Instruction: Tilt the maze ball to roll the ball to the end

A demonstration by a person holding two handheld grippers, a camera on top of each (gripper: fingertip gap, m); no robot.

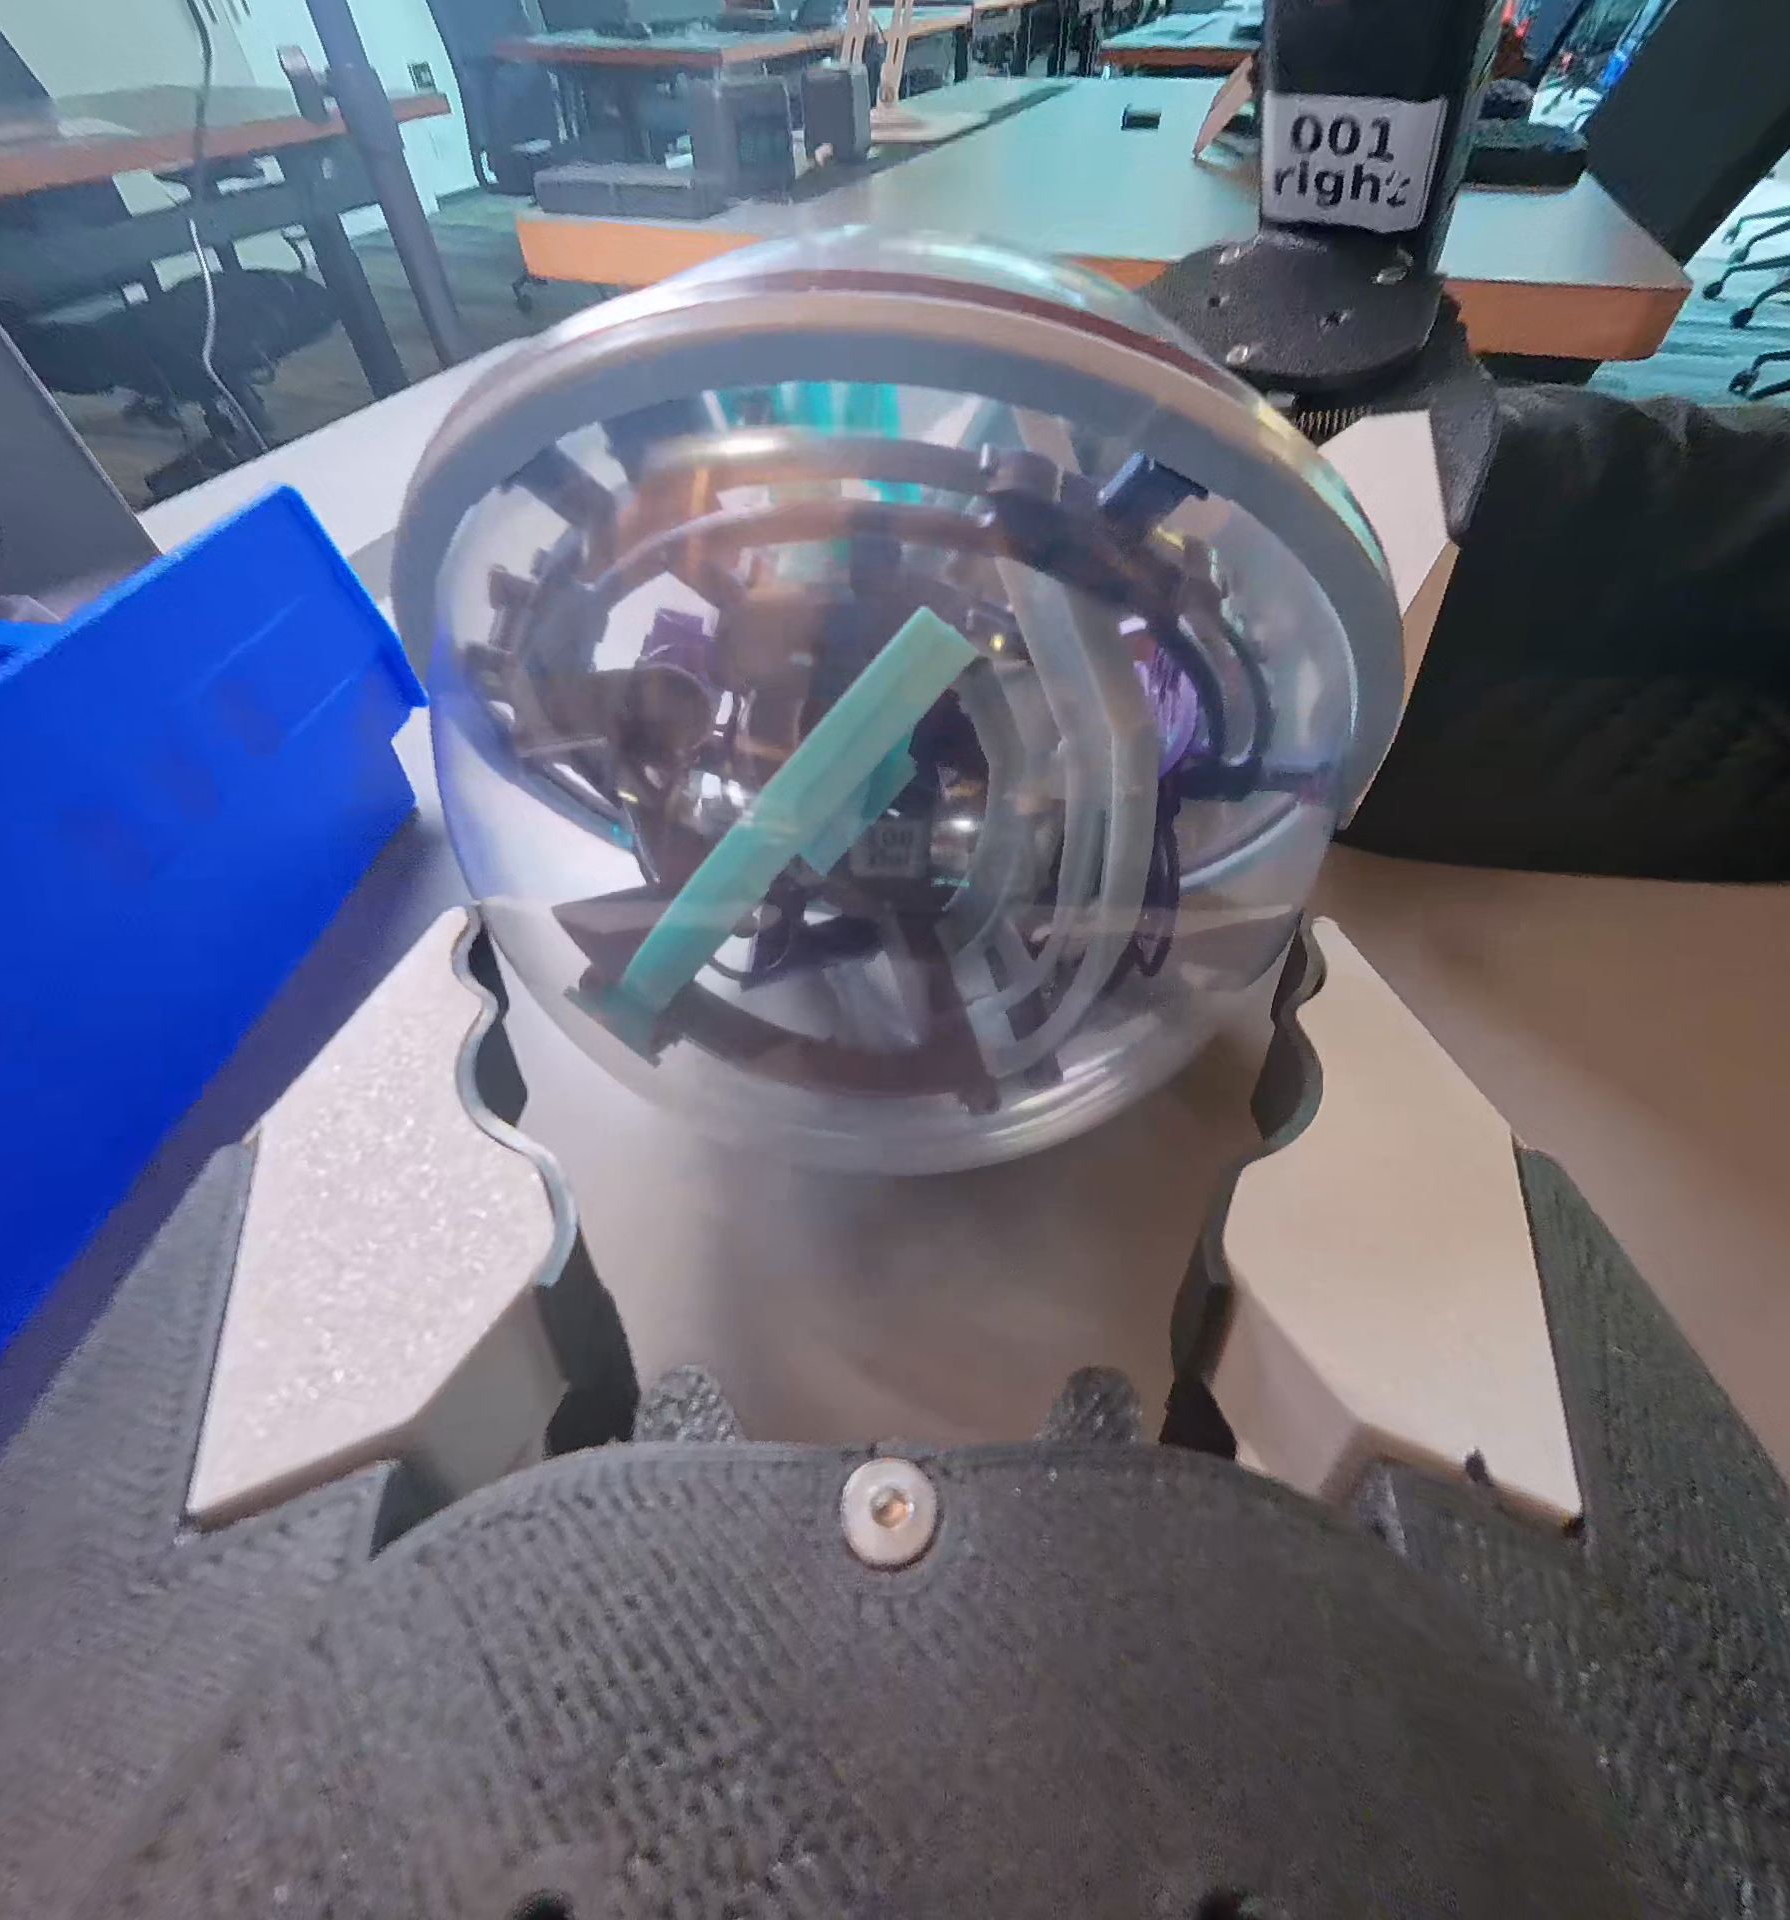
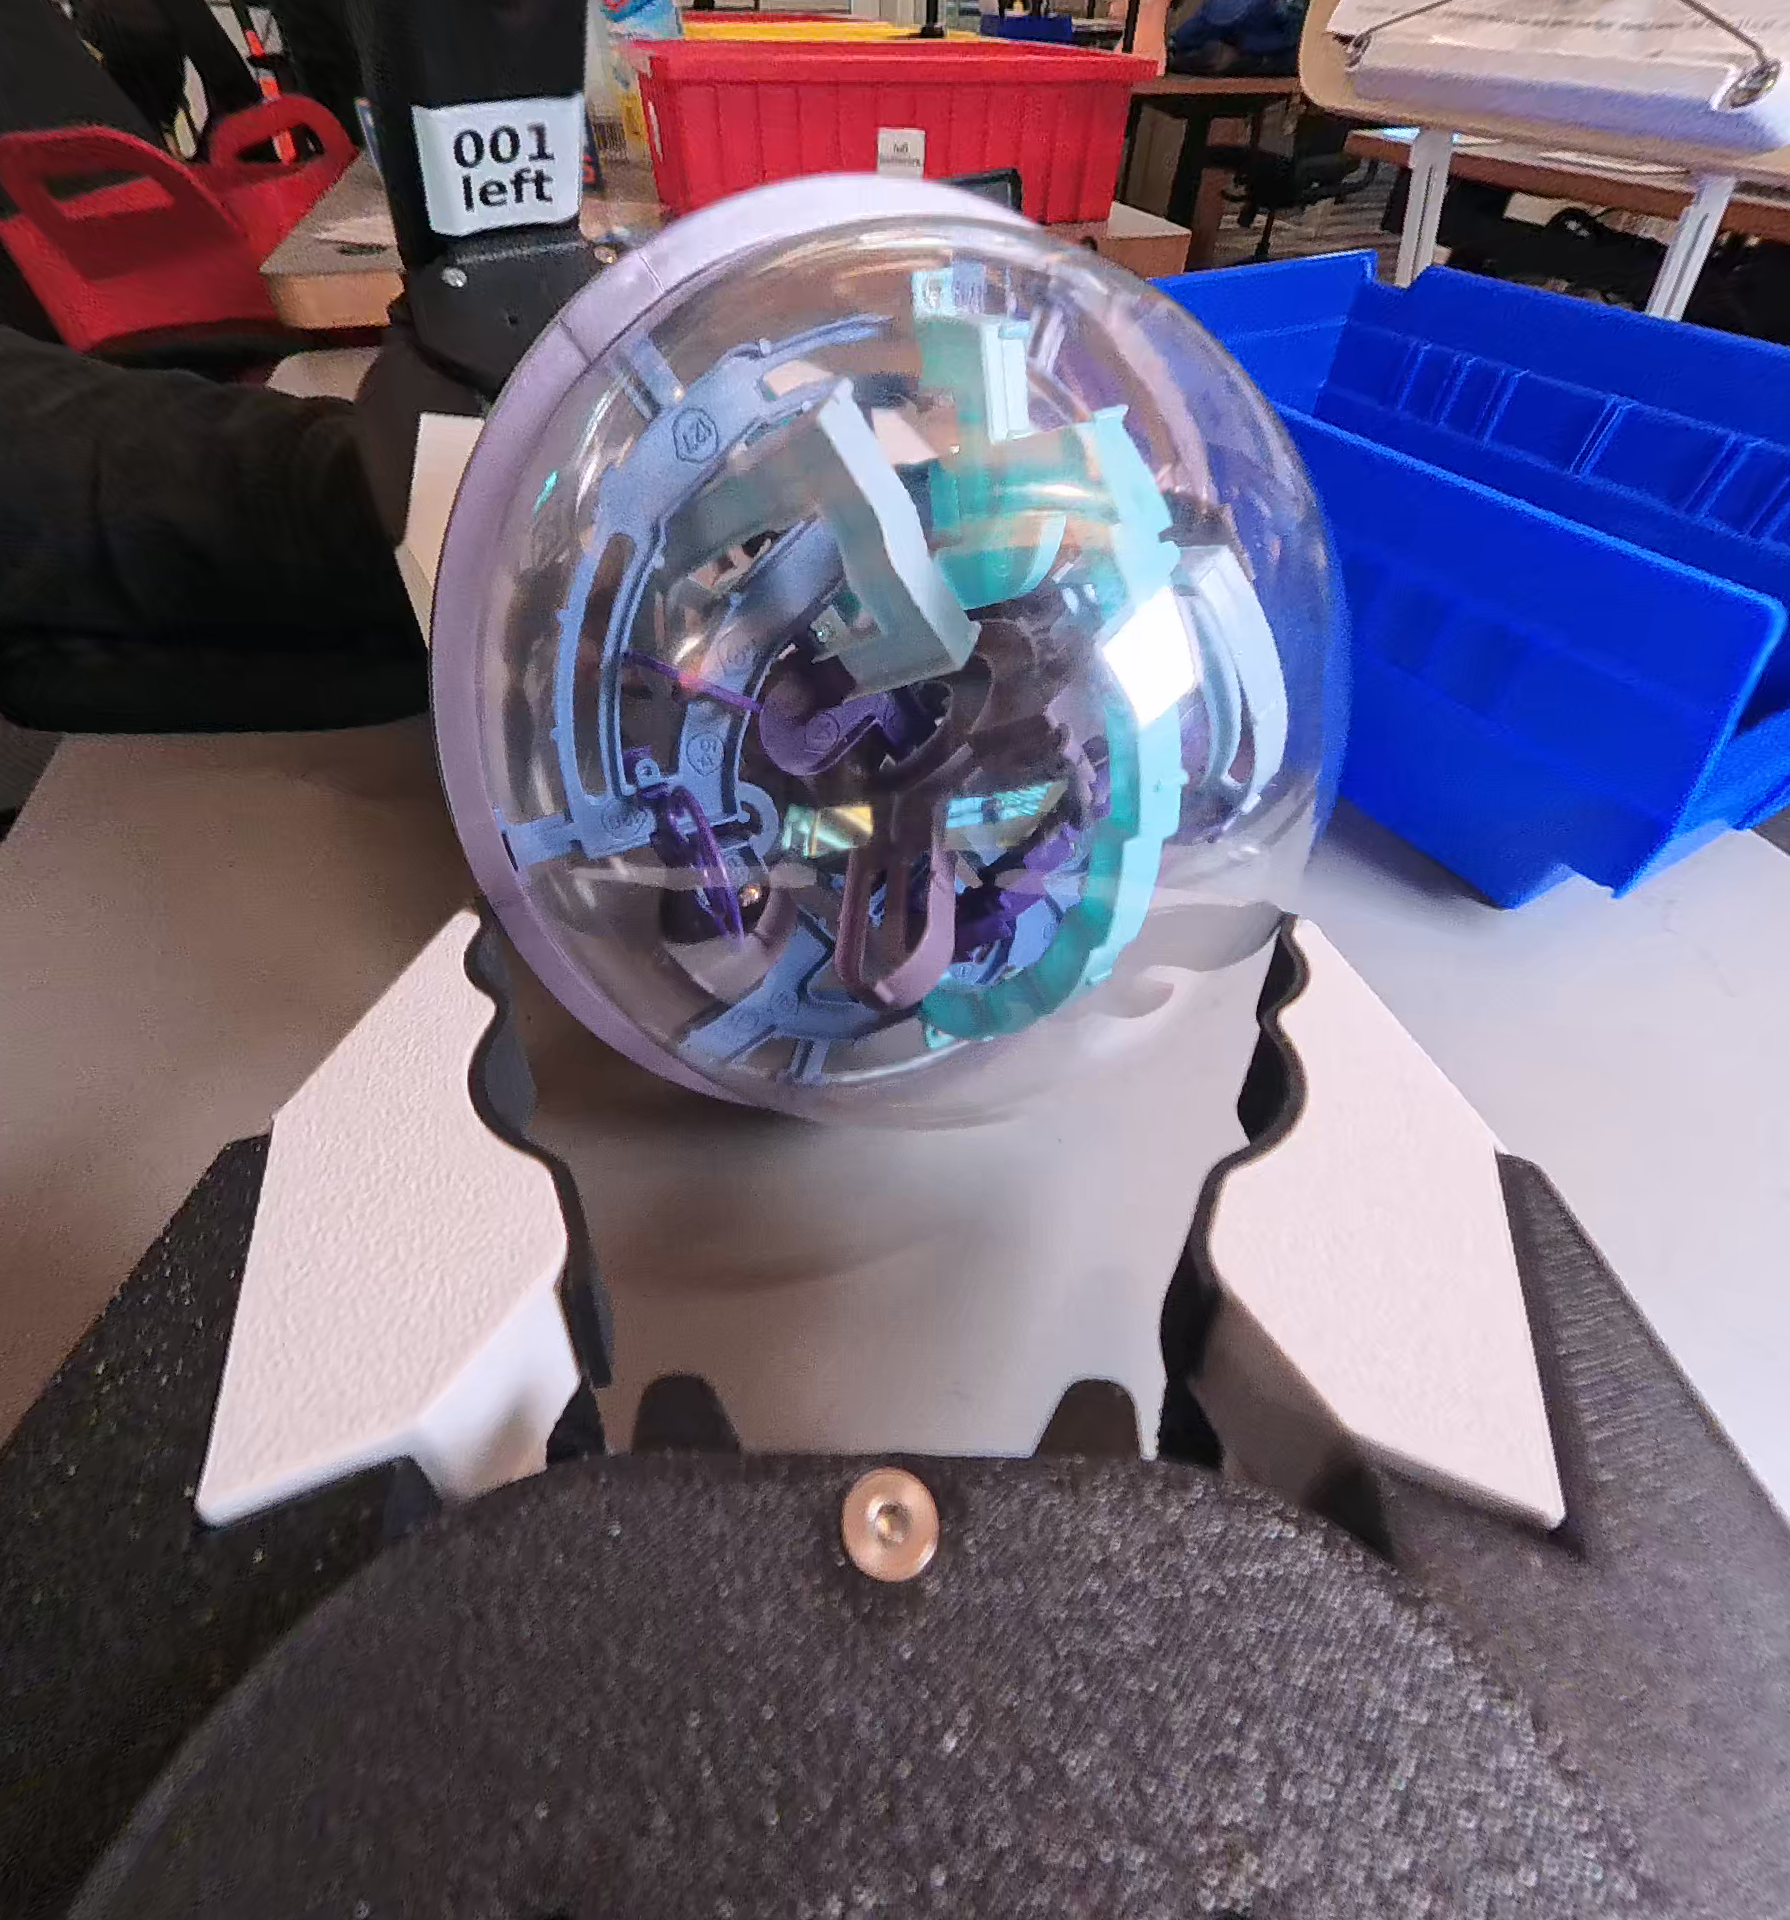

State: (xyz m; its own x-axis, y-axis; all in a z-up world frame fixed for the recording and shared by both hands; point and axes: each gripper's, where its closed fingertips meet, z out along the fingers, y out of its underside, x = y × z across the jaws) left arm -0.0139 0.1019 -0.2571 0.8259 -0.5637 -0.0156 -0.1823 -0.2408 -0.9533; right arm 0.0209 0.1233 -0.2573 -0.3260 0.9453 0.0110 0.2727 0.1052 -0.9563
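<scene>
Between my two grippers sits the clear plastic maze ball (image 1: 896,717), a transparent sphere with a grey seam ring and a tangle of teal, lilac, brown and pale tracks inside, just above the beige tabletop (image 1: 1597,1039). My left gripper (image 1: 886,977) has its white fingers (image 1: 382,1039) spread wide, and the sphere's lower sides meet the wavy inner edges of both tips, so it is clamped on the ball from this side. My right gripper (image 2: 880,966) faces it from the opposite side with its fingers (image 2: 1390,1039) equally wide, and the sphere fills the space between the dark wavy pads, touching both (the far gripper's black post with a white sticker shows behind the ball in each wrist view). The seam ring is tilted, leaning from upper right to lower left in the right wrist view. A small shiny steel ball (image 2: 749,896) sits low in the left part of the sphere by a thin purple loop. A blue plastic bin (image 2: 1556,582) stands on the table just beside the sphere, and a red ribbed crate (image 2: 870,114) lies farther back. A dark sleeve (image 1: 1618,644) rests on the table.
</scene>
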